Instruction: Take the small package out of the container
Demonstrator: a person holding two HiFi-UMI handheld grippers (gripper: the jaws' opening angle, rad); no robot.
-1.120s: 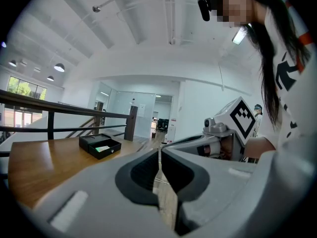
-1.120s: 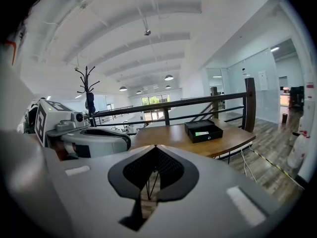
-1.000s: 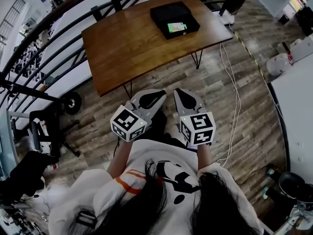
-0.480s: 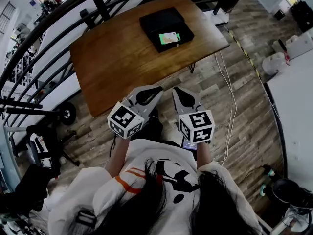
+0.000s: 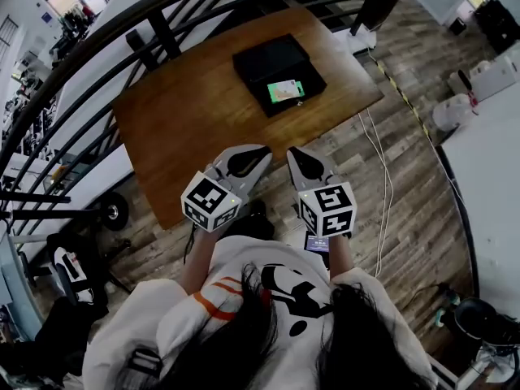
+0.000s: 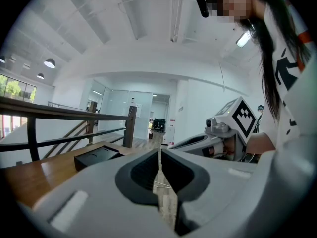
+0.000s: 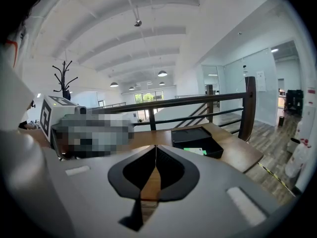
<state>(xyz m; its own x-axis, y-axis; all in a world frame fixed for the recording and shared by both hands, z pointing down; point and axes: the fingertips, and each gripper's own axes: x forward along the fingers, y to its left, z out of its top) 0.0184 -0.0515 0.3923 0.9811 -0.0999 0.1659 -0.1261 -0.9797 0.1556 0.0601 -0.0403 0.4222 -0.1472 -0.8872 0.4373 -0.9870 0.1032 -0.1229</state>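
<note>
Wood-plank floor and a dark railing surround the brown tabletop [image 5: 195, 120], which stands ahead of the person. On its far right part sits the black container [image 5: 264, 55], a low open tray. The small package [image 5: 286, 91], green and flat, lies inside it at the near right corner.

The left gripper [image 5: 266, 149] and the right gripper [image 5: 293, 151] are held side by side at the near edge of the tabletop, both w/ jaws pressed together and nothing between them. They are well apart from the container.

The step in hand seems to be the approach. To do it well, I think the right gripper should go first, since the package is on that side. Its jaws must be released before they go down. Because the package is flat and near the tray wall, the jaws should come steeply from above, one tip on each long edge, w/o pushing the tray.

Vs. 1 s ago: the tabletop is now closer to the grippers, which then were over the floor. The jaws were shut then also.
</note>
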